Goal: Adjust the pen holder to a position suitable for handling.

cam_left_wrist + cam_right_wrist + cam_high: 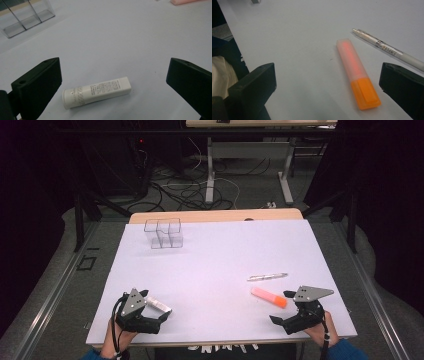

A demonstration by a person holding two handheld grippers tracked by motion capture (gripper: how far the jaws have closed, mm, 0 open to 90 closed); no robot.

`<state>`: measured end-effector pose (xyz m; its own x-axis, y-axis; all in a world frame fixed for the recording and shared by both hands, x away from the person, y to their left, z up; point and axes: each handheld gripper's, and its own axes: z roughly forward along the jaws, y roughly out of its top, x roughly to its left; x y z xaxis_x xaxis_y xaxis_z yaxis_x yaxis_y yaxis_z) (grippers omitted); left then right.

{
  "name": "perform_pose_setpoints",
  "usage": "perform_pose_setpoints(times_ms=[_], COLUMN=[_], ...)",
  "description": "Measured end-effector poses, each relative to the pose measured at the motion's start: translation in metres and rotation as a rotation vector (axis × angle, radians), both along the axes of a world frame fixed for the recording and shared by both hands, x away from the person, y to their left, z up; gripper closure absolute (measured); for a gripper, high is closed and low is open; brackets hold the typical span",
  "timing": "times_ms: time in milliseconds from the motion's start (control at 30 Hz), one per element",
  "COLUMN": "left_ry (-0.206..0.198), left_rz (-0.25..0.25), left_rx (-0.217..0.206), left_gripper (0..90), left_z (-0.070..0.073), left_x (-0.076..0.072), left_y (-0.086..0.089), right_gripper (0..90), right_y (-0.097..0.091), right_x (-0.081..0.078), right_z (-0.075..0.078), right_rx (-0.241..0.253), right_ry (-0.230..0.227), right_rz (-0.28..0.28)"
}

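Dark curtains and cable-strewn floor surround the table, which is covered by a white sheet that gives plain contrast to every item on it.

Left side: the left hand-held gripper rests at the near left corner of the table, jaws spread wide. A white tube lies flat on the sheet between the two jaws, closer to the left jaw, touching neither as far as the left gripper view shows. With the tube between the parted jaws and lying across the line of the gripper, closing would pinch it across its narrow width; this reads as a pre-grasp position.

Right side: the right hand-held gripper rests at the near right edge, jaws likewise fully apart and holding nothing. An orange highlighter lies flat just ahead of it, between the lines of the two jaws, orange cap end nearest the gripper. A pen lies beyond the highlighter, near it but apart, at a shallow angle to it.

Destination: a clear organizer with several compartments stands upright at the far left of the sheet, well apart from all three items. All compartments appear empty. Its open tops suggest that long items go in end first, so each item probably needs tilting upright once lifted.

Judged status: nothing is gripped yet; the tube appears to be the first item to take.
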<state>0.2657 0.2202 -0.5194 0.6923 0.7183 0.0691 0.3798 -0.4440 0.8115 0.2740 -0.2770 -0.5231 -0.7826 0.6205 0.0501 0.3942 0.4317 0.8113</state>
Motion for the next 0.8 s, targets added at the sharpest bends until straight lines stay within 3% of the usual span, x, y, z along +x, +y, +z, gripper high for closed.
perform_pose_setpoints(times_ms=[67,267,433,567,800], left_ry=[0.000,-0.002,-0.006,-0.002,-0.006], left_rz=[0.001,0.007,0.013,0.023,0.036], left_rx=[0.003,-0.001,0.006,0.001,-0.008], left_gripper=[0.2,0.2,0.2,0.2,0.2], left_z=[0.000,0.000,0.001,0.002,0.005], left_x=[0.000,0.001,0.005,0.008,0.013], left_y=[0.000,0.000,-0.004,-0.002,-0.002], right_gripper=[1.0,1.1,1.1,1.1,1.2], right_y=[0.001,-0.001,-0.004,-0.003,0.000], right_x=[0.000,0.000,-0.002,-0.001,-0.001], right_z=[-0.001,0.001,0.000,0.001,0.000], right_rx=[0.011,-0.017,0.014,0.006,-0.007], right_ry=[-0.015,0.001,-0.002,-0.015,0.005], right_rz=[-0.003,0.005,-0.009,0.001,0.003])
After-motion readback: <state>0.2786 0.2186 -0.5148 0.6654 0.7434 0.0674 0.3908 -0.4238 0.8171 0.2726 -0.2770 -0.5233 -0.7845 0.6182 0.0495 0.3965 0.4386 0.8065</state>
